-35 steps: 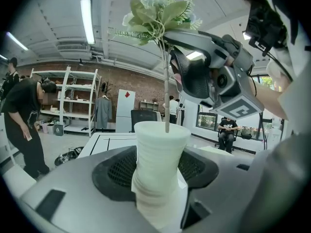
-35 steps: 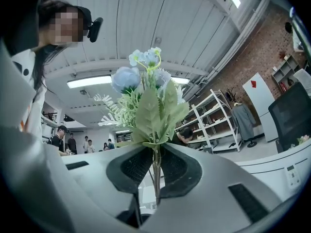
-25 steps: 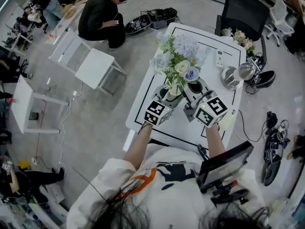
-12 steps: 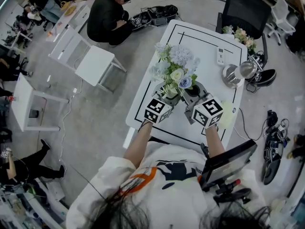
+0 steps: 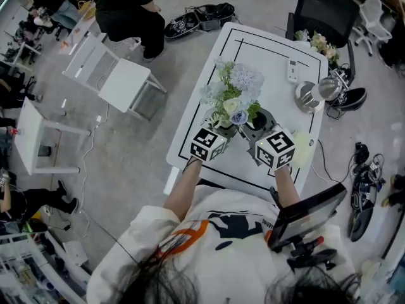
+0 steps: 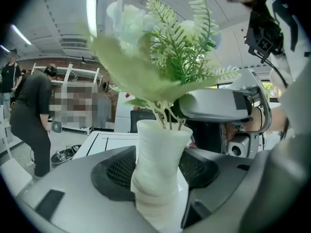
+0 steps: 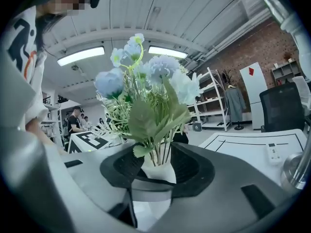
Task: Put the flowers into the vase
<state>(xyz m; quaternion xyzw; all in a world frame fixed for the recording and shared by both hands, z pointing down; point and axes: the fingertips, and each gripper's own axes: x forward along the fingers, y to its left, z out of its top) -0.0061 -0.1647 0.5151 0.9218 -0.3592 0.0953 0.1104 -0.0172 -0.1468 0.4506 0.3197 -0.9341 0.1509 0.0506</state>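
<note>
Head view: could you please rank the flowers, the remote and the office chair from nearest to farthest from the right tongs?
The right tongs are opening, with the vase between them.
1. Flowers, in the vase at the tongs.
2. Remote, far right on the table.
3. Office chair, beyond the table's far edge.

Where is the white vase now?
In the left gripper view the white vase stands between the jaws of the left hand-held gripper, holding the flowers, on the white table.

Vase (image 6: pixel 158 174) base below frame edge
</note>
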